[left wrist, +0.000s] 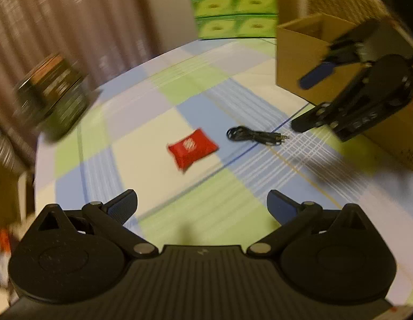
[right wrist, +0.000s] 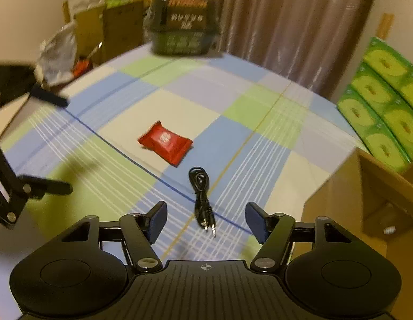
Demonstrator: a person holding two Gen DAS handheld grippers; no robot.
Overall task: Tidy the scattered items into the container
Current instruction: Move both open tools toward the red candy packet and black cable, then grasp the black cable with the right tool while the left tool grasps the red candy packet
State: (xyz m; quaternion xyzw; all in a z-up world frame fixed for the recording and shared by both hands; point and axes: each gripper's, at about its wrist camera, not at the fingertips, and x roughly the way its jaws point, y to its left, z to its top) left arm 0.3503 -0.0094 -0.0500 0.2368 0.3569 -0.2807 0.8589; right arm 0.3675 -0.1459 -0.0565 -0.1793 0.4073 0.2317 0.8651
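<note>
A red snack packet lies on the checked cloth, also in the right wrist view. A coiled black audio cable lies beside it; in the right wrist view the cable lies just ahead of my open, empty right gripper. My left gripper is open and empty, short of the packet. The right gripper shows at the right of the left wrist view, in front of the cardboard box. The box stands right of the right gripper. The left gripper shows at left.
A dark green box with print stands at the table's far edge, also seen blurred. Stacked green tissue packs sit beyond the cardboard box. Bags and cartons stand off the table's far left. Curtains hang behind.
</note>
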